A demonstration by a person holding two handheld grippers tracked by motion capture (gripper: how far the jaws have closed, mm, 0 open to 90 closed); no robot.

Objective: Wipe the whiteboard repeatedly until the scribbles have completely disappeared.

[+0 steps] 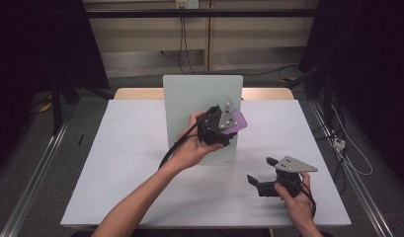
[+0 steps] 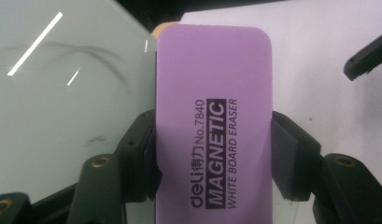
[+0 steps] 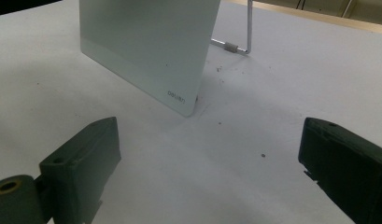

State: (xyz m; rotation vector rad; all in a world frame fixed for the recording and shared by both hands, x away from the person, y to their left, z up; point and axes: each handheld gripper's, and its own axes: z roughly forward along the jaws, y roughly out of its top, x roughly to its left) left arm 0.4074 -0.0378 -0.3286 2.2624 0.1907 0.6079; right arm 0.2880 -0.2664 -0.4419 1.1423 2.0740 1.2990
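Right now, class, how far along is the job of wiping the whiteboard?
Done: the left gripper is clamped on the purple eraser and holds it at the whiteboard. In hand: the wipe itself. Left: faint dark smudges remain on the glass. The right gripper rests open on the table.

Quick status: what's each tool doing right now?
Left tool: closed on the purple whiteboard eraser, up at the glass board.
Right tool: open, holding nothing, low over the table.

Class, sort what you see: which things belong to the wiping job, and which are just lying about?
In the job:
eraser
whiteboard
left tool, shut on the eraser

Lying about:
right tool, open, idle
crumbs on the table
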